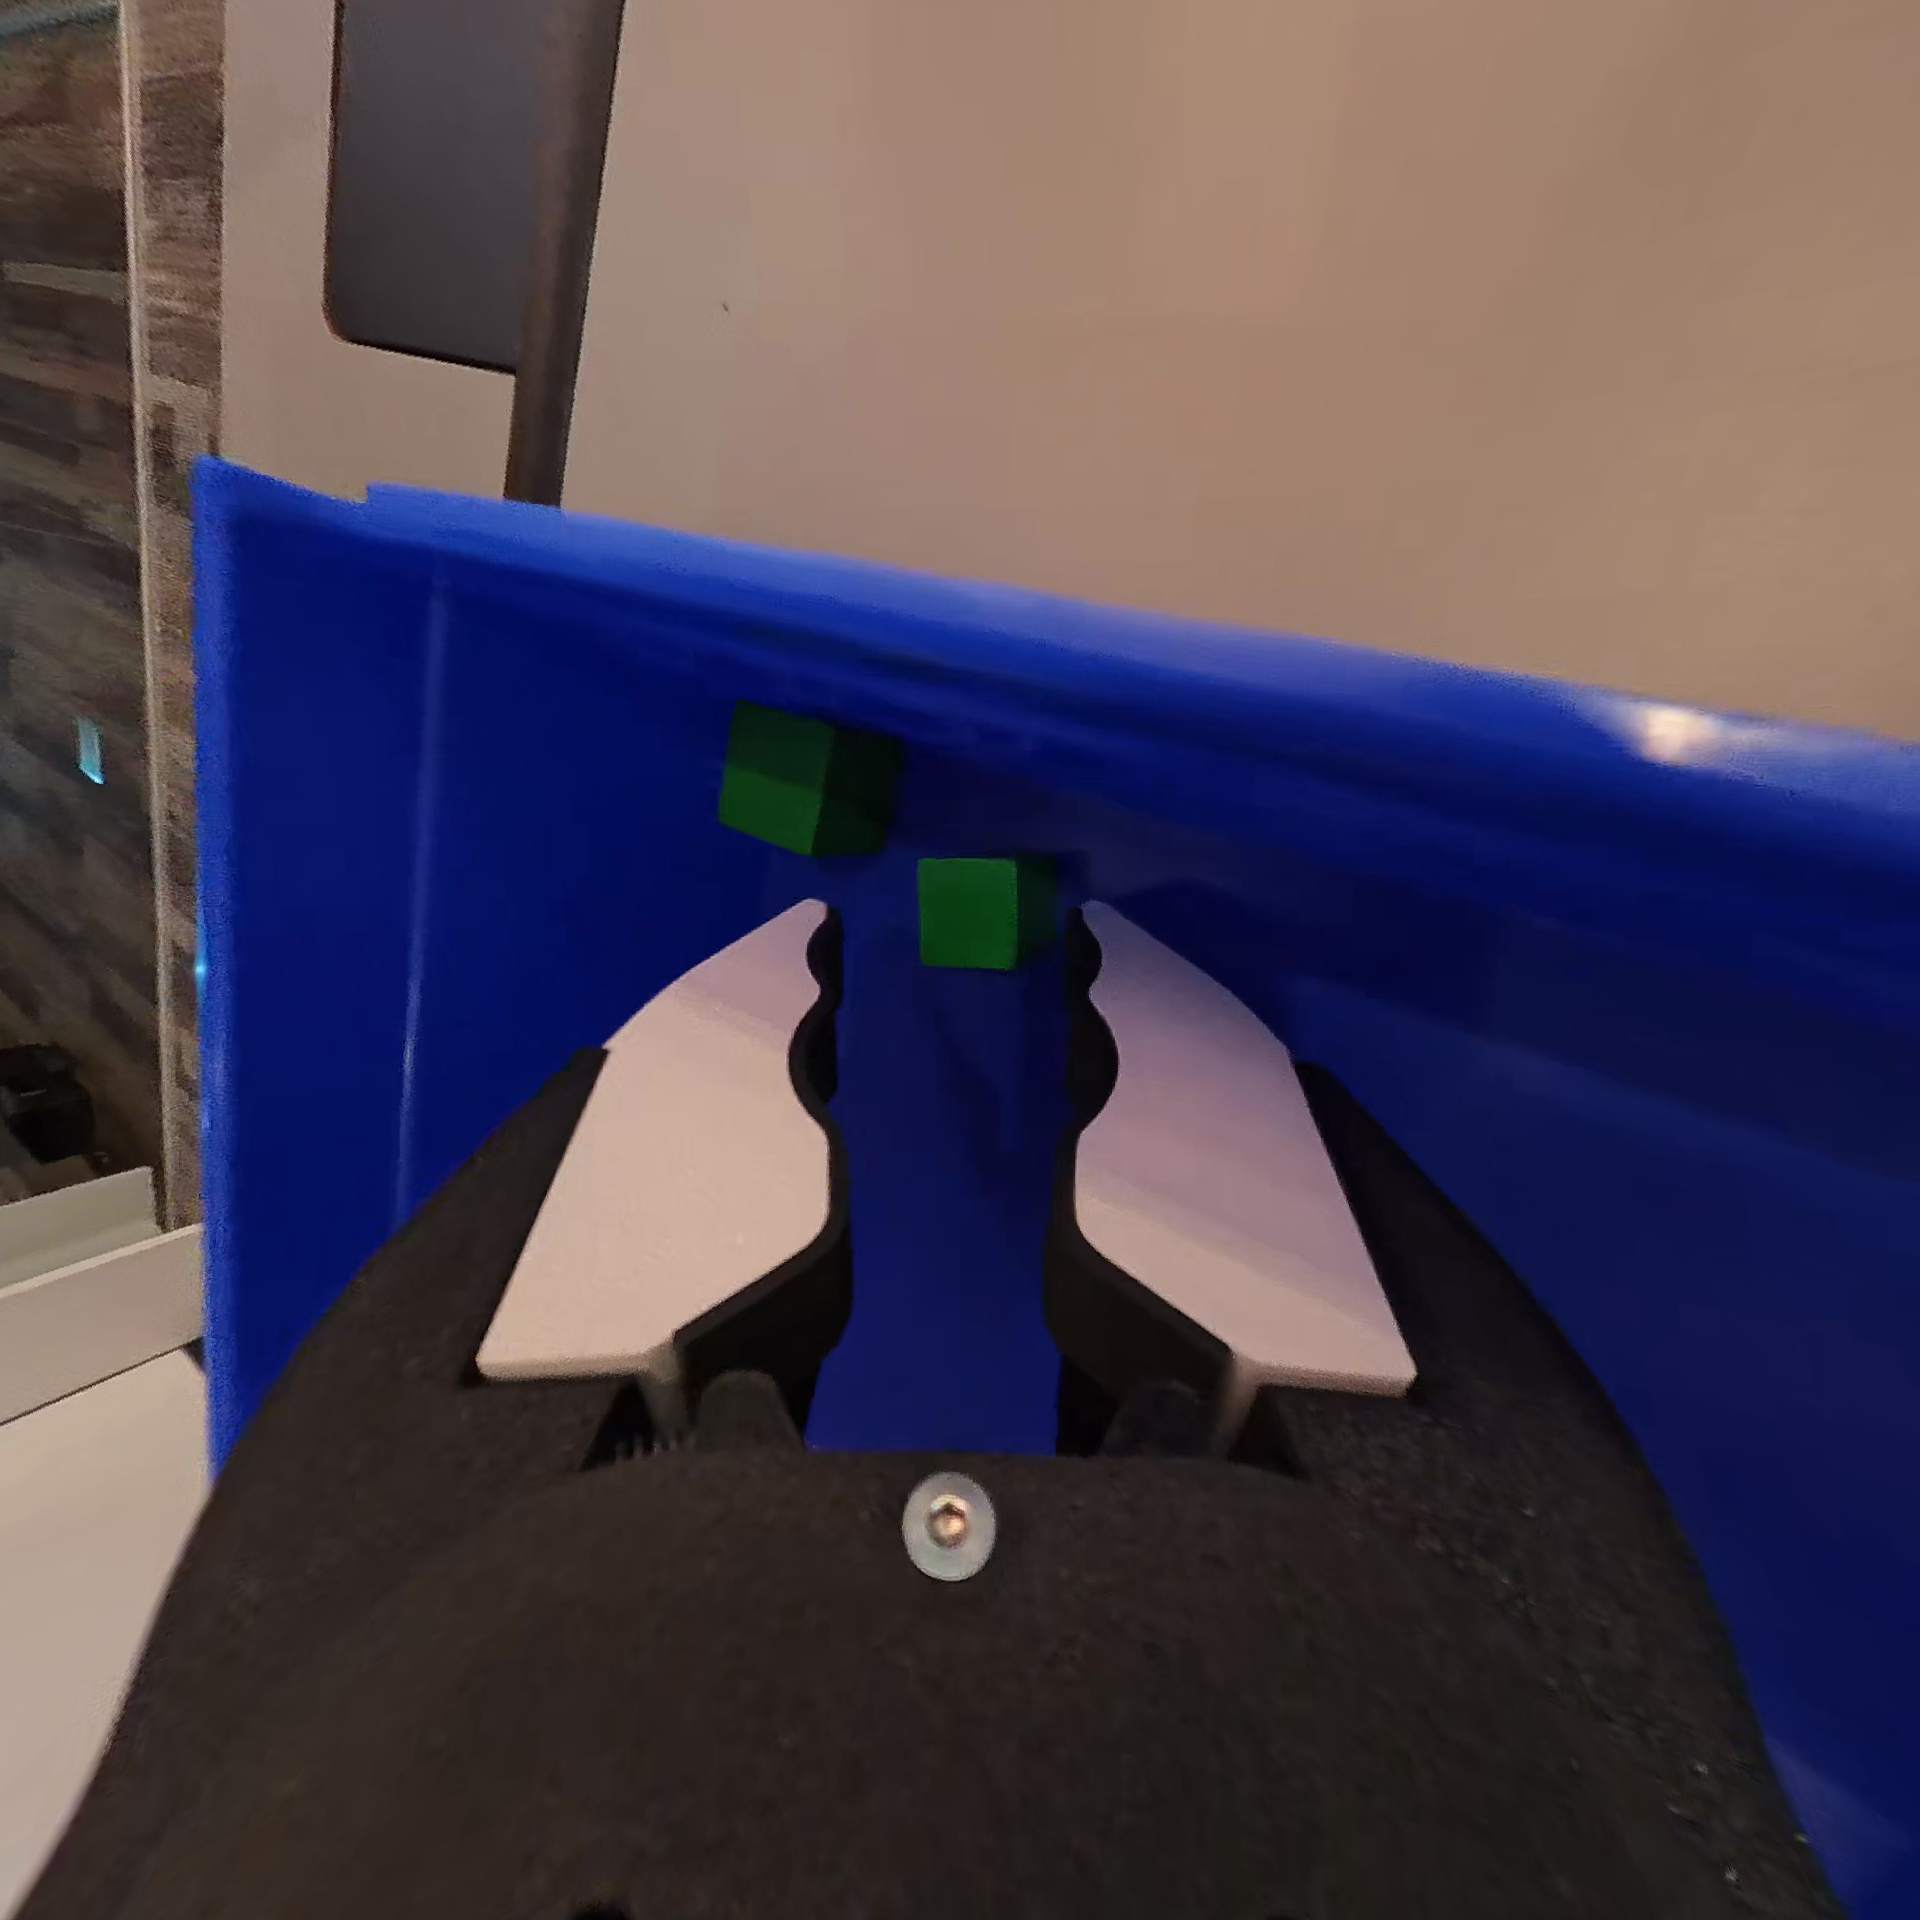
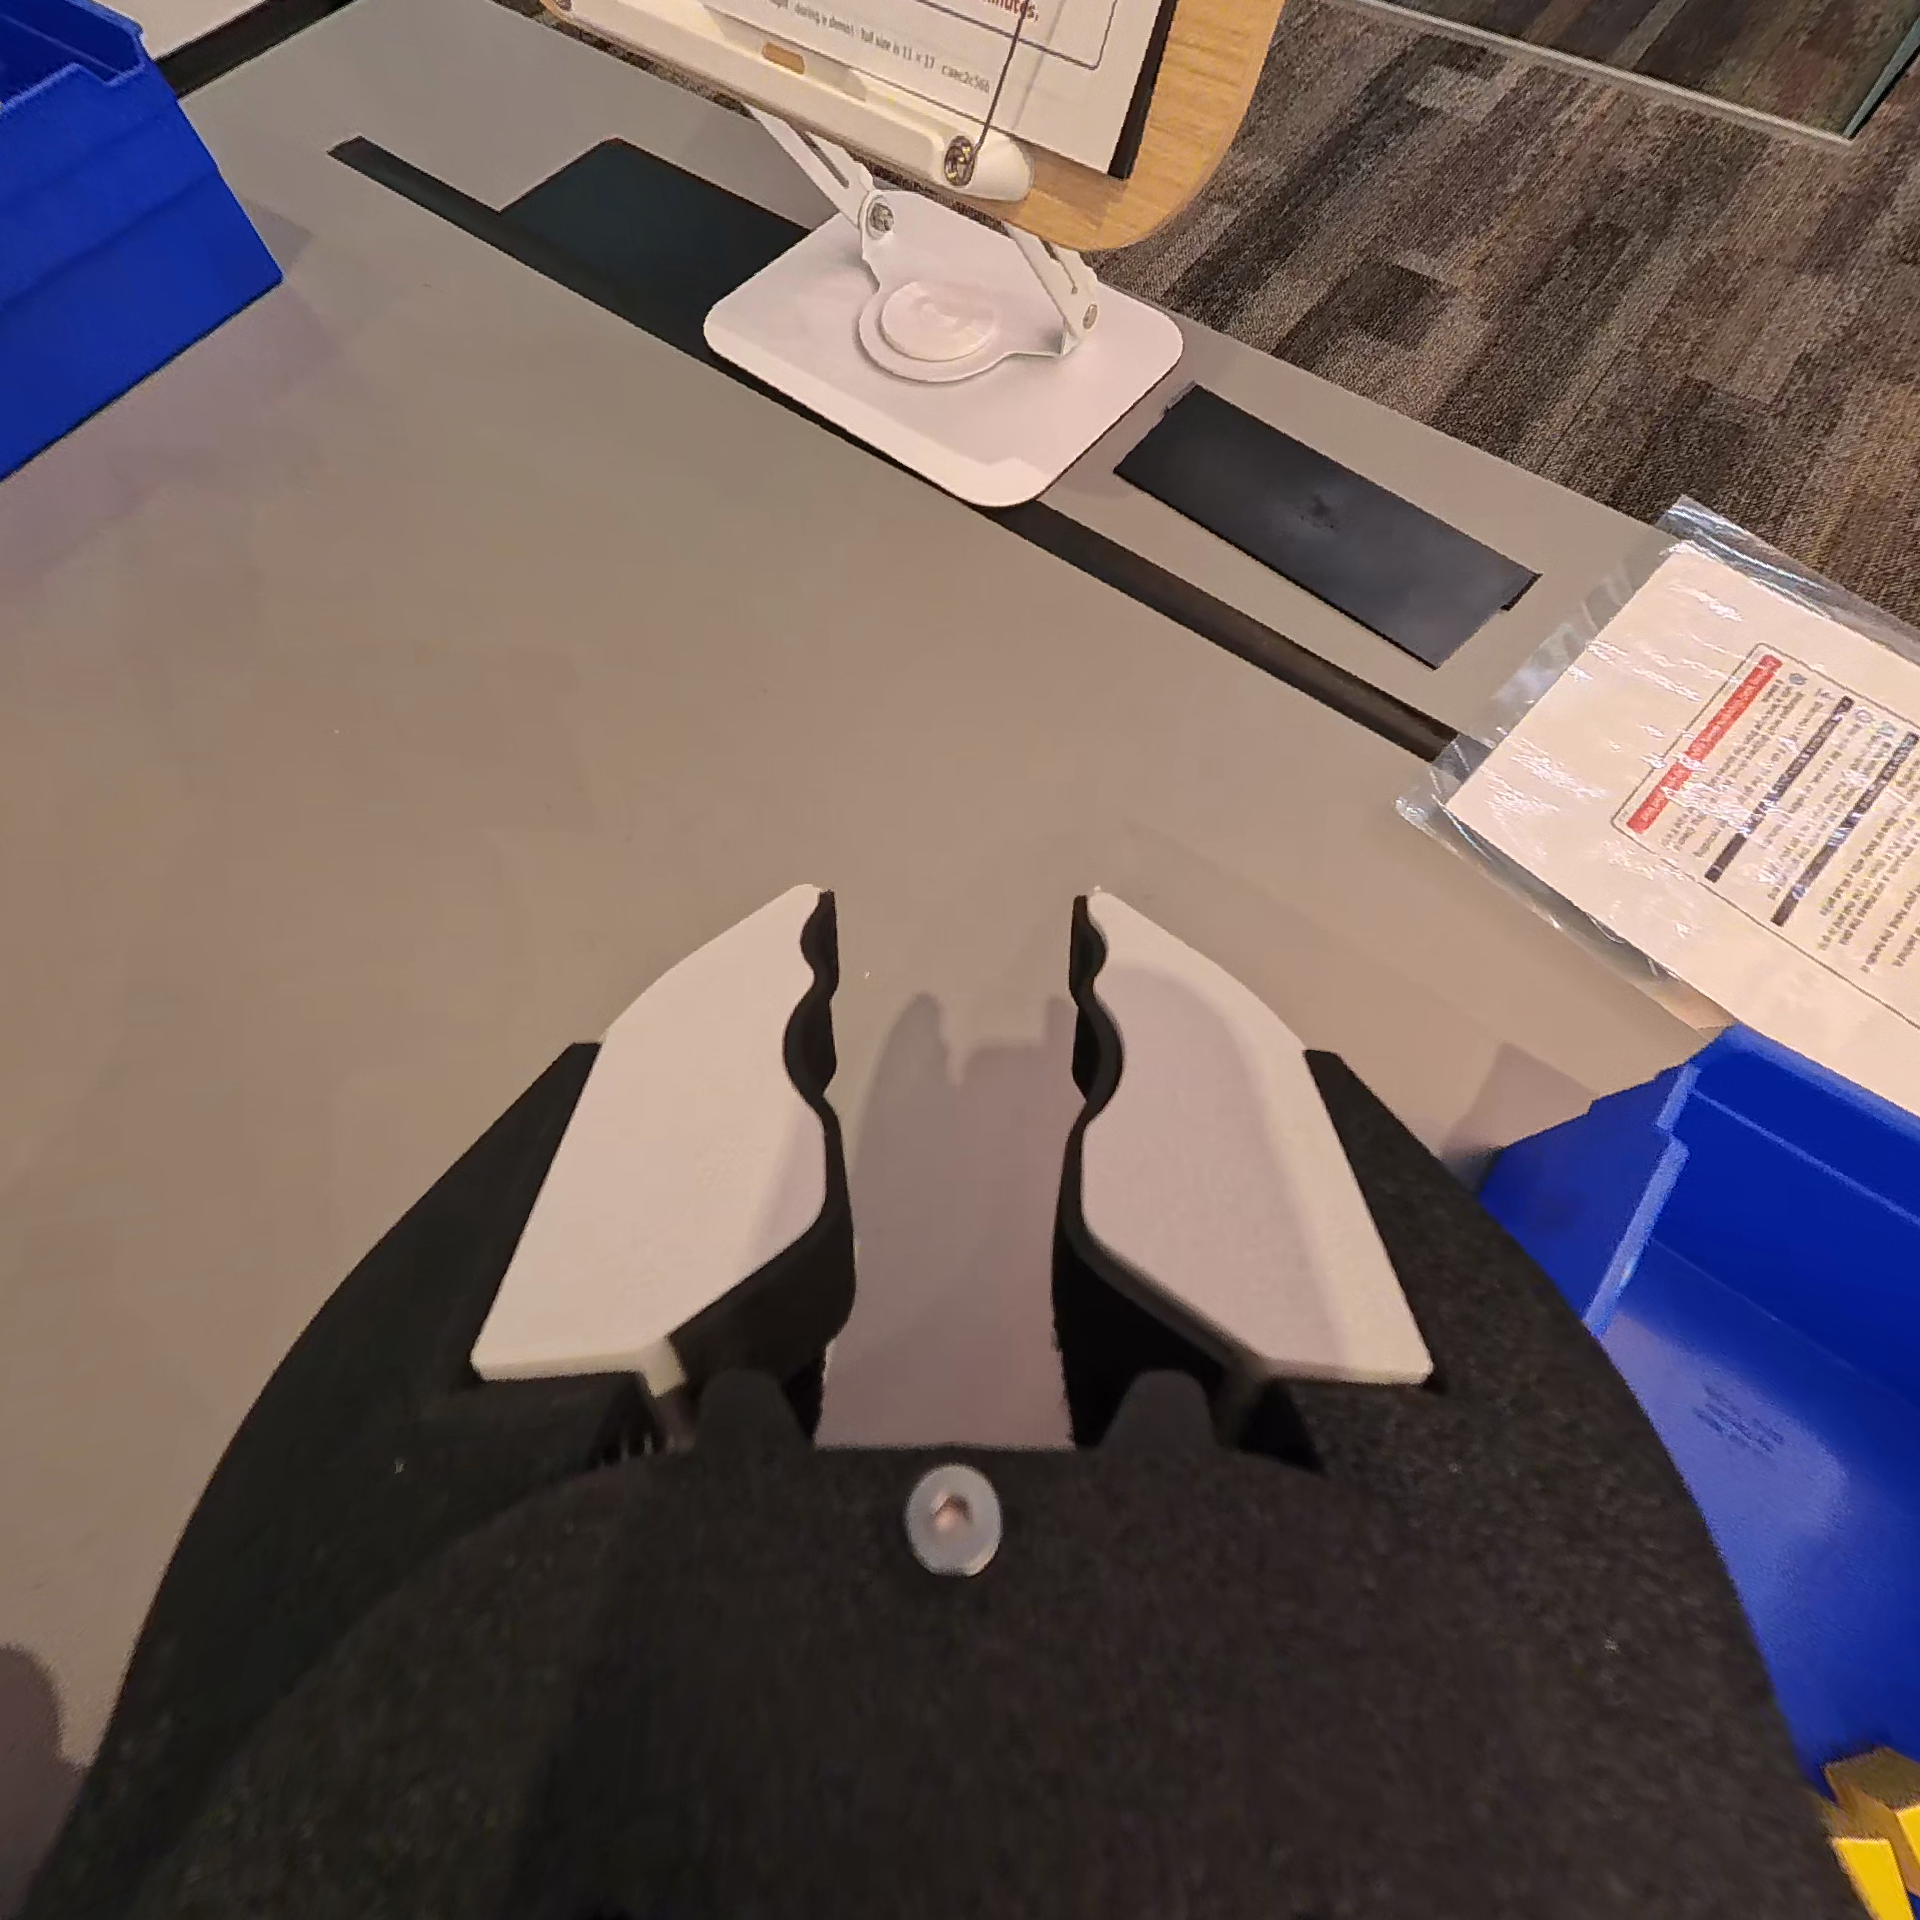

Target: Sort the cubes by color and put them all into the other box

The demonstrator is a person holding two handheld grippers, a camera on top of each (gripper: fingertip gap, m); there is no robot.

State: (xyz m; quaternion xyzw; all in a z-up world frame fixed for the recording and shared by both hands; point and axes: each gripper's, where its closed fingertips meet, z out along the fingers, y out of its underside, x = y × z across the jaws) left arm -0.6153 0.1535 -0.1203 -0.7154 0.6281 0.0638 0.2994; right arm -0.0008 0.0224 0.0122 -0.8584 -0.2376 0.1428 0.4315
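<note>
Grey table (image 2: 520, 727); patterned carpet (image 2: 1558, 260) beyond.

Printed writing shows only in the right wrist view. A white sheet in a clear plastic sleeve (image 2: 1704, 821), at the right edge, carries small lines and a red banner. A white printed card on a stand (image 2: 914, 52), top centre, bears lines too.

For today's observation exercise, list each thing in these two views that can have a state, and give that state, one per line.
Left claw: open, fingers either side of a green cube, not closed on it.
Nearer green cube: loose in the blue box.
Farther green cube: tilted against the box wall.
Blue box: holds two green cubes.
Right claw: open, empty, over the table.
Second blue box: yellow cubes inside at its edge.
</note>
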